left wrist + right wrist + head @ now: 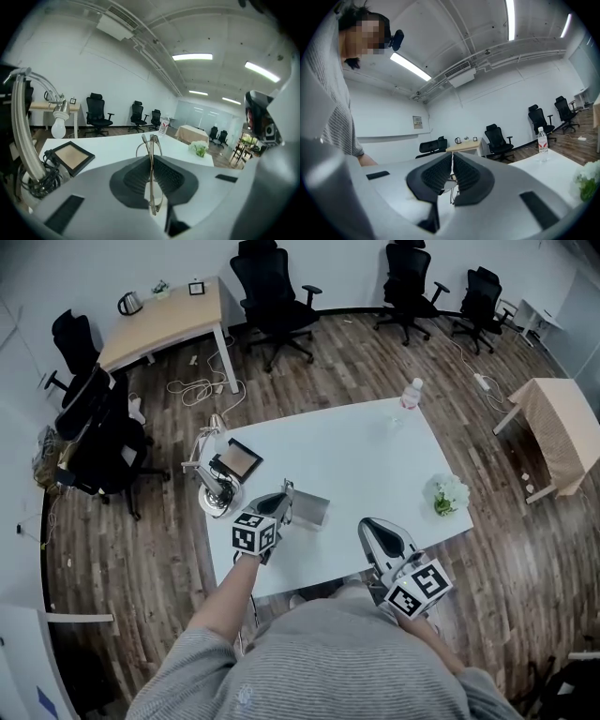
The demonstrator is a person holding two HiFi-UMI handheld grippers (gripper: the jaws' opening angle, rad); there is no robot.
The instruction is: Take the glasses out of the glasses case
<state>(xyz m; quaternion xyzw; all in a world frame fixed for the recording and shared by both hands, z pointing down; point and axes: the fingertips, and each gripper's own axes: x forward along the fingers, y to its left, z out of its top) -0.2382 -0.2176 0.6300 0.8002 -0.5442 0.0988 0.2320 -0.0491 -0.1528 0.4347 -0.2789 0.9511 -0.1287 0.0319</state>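
My left gripper is shut on a pair of thin metal-framed glasses. They stand edge-on between the pads and stick out past the tips of that gripper. In the head view the glasses are too thin to make out. The grey glasses case lies on the white table just right of the left jaws; I cannot tell whether its lid is up. My right gripper hovers over the table's near edge, right of the case. The jaws of this gripper are shut with nothing between them.
A framed picture and a gooseneck lamp with coiled cable sit at the table's left end. White flowers stand at the right edge, a water bottle at the far corner. Office chairs and desks ring the room.
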